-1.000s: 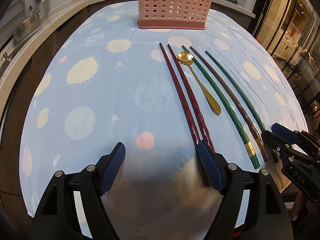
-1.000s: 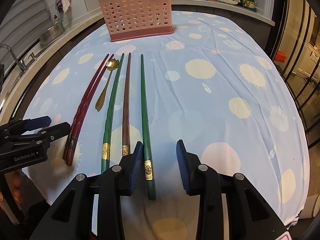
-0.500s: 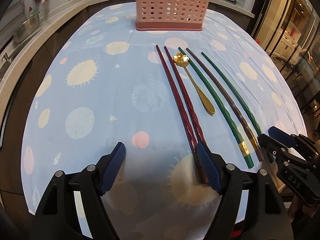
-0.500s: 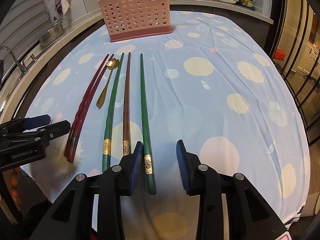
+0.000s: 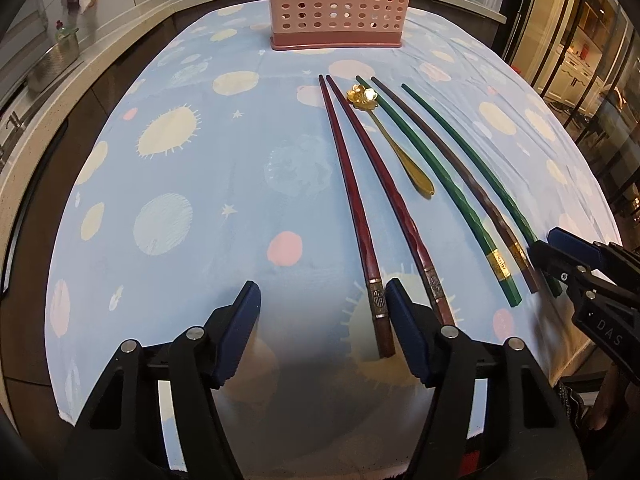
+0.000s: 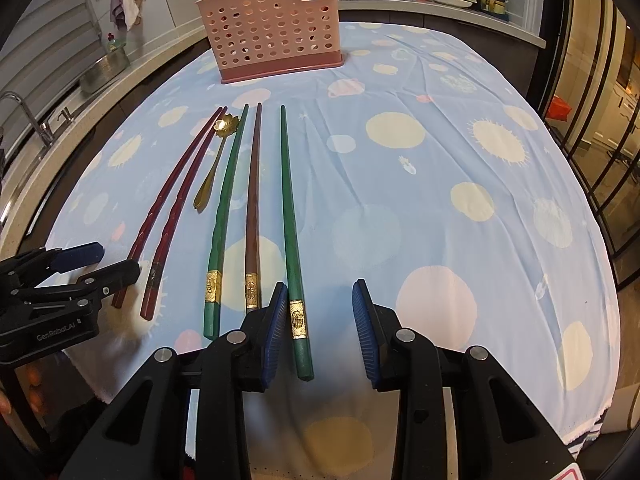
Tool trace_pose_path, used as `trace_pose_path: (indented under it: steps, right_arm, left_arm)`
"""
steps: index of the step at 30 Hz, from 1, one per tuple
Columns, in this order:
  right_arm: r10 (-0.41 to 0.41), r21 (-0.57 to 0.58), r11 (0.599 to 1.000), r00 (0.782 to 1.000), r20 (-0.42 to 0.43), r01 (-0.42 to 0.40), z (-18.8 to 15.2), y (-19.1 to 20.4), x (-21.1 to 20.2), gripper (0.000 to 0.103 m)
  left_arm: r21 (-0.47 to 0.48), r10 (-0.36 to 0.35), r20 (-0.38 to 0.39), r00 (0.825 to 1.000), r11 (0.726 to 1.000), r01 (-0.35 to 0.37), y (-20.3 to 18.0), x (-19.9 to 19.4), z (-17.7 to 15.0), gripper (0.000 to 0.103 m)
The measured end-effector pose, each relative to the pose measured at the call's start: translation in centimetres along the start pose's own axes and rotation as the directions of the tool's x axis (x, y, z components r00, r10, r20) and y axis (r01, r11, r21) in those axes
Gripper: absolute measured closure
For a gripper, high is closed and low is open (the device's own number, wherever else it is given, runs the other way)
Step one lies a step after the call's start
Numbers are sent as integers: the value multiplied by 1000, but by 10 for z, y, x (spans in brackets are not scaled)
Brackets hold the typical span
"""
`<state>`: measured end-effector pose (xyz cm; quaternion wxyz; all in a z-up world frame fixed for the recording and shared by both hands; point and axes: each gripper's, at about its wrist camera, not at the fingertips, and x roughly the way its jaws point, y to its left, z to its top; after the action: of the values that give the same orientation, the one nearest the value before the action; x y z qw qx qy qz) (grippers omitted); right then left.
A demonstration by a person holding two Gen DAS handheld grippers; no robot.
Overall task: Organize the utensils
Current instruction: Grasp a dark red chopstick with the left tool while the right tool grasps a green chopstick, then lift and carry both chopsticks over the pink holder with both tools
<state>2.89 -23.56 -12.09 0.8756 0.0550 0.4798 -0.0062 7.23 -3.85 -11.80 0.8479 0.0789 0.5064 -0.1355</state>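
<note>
Two red chopsticks (image 5: 362, 216) (image 6: 168, 204), a gold flower spoon (image 5: 394, 144) (image 6: 214, 160), two green chopsticks (image 5: 440, 176) (image 6: 289, 208) and a brown chopstick (image 5: 452, 164) (image 6: 253, 200) lie side by side on the blue cloth. A pink perforated holder (image 5: 340, 4) (image 6: 272, 32) stands at the far end. My left gripper (image 5: 322, 336) is open, the left red chopstick's end just inside its right finger. My right gripper (image 6: 320, 328) is open around the end of the rightmost green chopstick.
The table (image 5: 168, 184) wears a blue cloth with pale dots. The holder has red utensils in it. A counter with a sink and metal pot (image 6: 104, 72) runs along the left. Glass doors (image 6: 600, 120) are on the right.
My left gripper has shifted right, so the left red chopstick's end now lies between its fingers. My right gripper has barely moved.
</note>
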Motion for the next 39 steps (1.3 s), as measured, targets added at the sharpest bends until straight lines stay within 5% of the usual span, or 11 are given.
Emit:
trace_pose_path:
  steps: [7,20,29,39]
  right_arm:
    - [-4,7,1000,1000,2,4,-6,-3,-4,86]
    - [21,24,999,1000,0,-21,-8,-5,-8,96]
    - [26,34,999,998,57,-28,2,-9,-29,96]
    - [64,43,996,979,194,-73,47,-17,-71,96]
  left_arm:
    - [-3,5,2,1000,1000,-5,1,-5,-9,43]
    - [-14,-80,8,997,997,80,7,-9,-7,96]
    - [-57,-139,25,990,988,140,19,-23,0,96]
    - [-62,-130,179,975,988,143,34,-71,38,96]
